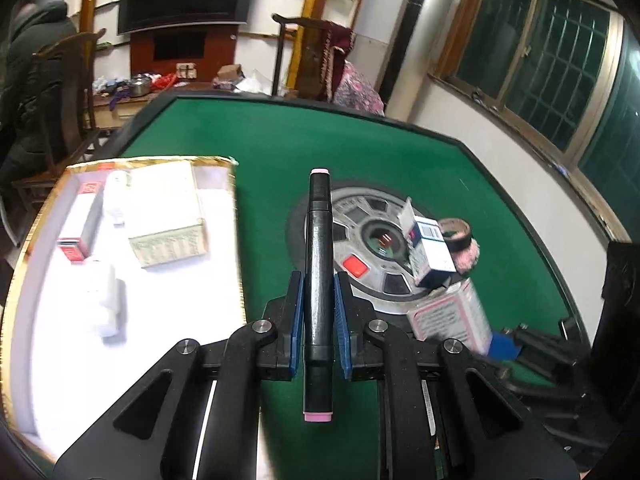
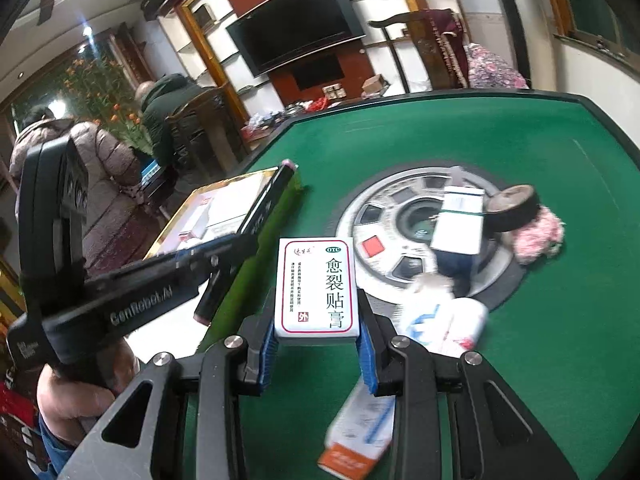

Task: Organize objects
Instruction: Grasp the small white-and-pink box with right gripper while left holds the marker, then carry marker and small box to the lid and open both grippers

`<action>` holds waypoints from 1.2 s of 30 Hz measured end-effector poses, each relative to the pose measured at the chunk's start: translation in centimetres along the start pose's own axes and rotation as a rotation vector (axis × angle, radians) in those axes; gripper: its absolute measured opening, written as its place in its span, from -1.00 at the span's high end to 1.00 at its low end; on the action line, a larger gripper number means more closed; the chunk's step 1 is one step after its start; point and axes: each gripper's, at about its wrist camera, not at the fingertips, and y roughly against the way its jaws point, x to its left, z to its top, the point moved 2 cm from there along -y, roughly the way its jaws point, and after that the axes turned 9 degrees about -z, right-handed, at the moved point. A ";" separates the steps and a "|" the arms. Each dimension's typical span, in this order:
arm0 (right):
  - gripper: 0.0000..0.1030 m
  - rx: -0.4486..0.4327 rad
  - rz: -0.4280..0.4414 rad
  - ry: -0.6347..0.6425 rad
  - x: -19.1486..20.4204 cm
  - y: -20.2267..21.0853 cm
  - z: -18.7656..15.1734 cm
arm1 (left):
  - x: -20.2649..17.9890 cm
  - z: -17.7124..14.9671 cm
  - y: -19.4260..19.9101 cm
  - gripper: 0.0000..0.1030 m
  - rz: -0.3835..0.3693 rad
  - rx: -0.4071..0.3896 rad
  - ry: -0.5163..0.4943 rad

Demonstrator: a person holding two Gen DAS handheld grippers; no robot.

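My left gripper is shut on a black marker with pink ends, held lengthwise above the green table. To its left lies a gold-rimmed white tray that holds several boxes and white bottles. My right gripper is shut on a white medicine box with a red border and Chinese print. In the right wrist view the left gripper with the marker hovers at the left, over the tray's near edge.
On the round grey centre panel lie a blue-white box, a black tape roll and a pink fluffy thing. An orange-white box and a white packet lie near the right gripper. People stand at the far left.
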 end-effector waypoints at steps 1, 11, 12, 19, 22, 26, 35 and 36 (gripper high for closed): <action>0.35 0.002 0.008 0.003 0.6 -0.2 0.0 | 0.4 0.1 0.5 0.73 0.002 -0.010 0.005; 0.35 0.012 0.057 0.069 6.3 -1.7 0.1 | 6.7 -0.1 5.2 0.73 0.054 -0.093 0.102; 0.35 0.013 0.059 0.077 6.9 -1.9 0.2 | 7.5 -0.2 5.7 0.73 0.064 -0.104 0.118; 0.35 0.032 0.094 0.142 11.4 -3.8 0.6 | 12.2 -0.7 7.1 0.72 0.128 -0.115 0.197; 0.35 0.044 0.113 0.164 13.2 -4.7 0.8 | 13.6 -0.9 7.5 0.72 0.144 -0.115 0.215; 0.35 0.057 0.116 0.194 15.1 -6.0 1.1 | 15.5 -1.3 7.8 0.72 0.184 -0.106 0.242; 0.35 0.100 0.084 0.202 16.1 -9.2 2.4 | 17.4 -2.1 6.8 0.72 0.224 -0.046 0.272; 0.35 0.115 0.079 0.209 16.1 -9.7 2.4 | 17.4 -2.2 6.6 0.72 0.228 -0.040 0.276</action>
